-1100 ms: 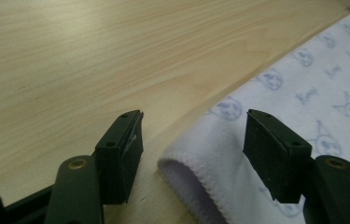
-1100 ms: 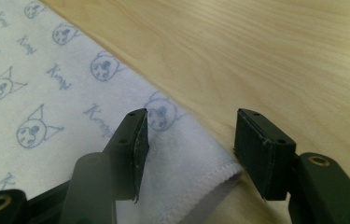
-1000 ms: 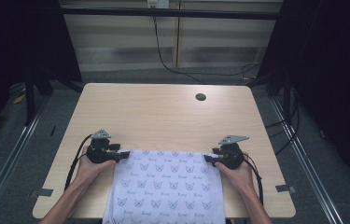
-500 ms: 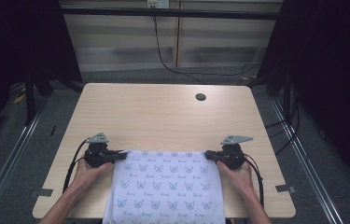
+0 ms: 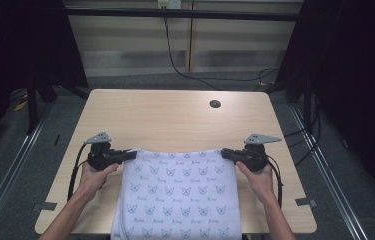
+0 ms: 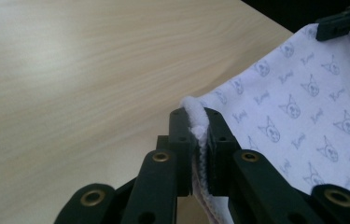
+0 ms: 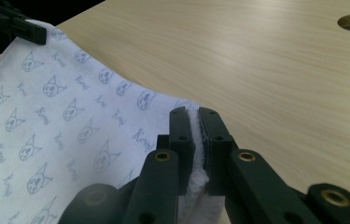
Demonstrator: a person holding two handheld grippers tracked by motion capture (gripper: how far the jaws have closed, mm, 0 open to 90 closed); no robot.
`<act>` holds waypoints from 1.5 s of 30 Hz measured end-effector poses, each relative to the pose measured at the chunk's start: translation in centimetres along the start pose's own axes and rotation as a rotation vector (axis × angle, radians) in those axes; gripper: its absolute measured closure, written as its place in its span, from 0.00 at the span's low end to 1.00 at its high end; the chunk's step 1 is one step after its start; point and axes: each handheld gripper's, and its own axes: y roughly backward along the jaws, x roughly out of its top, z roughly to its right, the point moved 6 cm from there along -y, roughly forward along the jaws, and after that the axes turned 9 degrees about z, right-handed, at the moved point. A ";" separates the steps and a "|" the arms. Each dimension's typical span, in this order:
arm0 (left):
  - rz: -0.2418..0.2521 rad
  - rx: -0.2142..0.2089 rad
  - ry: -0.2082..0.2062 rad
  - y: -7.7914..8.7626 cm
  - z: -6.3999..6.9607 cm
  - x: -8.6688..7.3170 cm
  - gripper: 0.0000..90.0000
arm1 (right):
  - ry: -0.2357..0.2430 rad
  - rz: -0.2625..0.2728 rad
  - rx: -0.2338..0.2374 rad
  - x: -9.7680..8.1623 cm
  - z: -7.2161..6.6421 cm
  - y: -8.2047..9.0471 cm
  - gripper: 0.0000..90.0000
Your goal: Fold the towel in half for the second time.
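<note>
Left claw (image 6: 199,135) clenched on one far corner of the printed towel (image 5: 177,195), right claw (image 7: 196,133) clenched on the other, above the table (image 5: 175,120)

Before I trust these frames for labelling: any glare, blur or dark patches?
High view: table evenly lit, surroundings nearly black. Left gripper view: pale glare on the wood at upper left, cloth print sharp. Right gripper view: near jaw linkage soft, cloth print clear.

Bright even tabletop light, dark surroundings, soft glare, slight blur
</note>
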 end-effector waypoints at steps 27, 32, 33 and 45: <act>0.086 0.087 -0.034 -2.1 -2.4 7.6 0.93 | 0.045 0.070 -0.122 7.7 3.8 -1.0 0.94; 0.117 0.074 -0.057 -1.7 -2.2 9.2 0.93 | 0.048 0.102 -0.129 9.1 4.1 -0.4 0.94; 0.125 0.070 -0.050 -1.7 -2.2 9.5 0.93 | 0.046 0.106 -0.130 9.3 4.2 -0.3 0.94; 0.164 0.025 -0.085 -0.8 -1.0 10.6 0.93 | 0.072 0.161 -0.106 10.6 3.8 1.1 0.94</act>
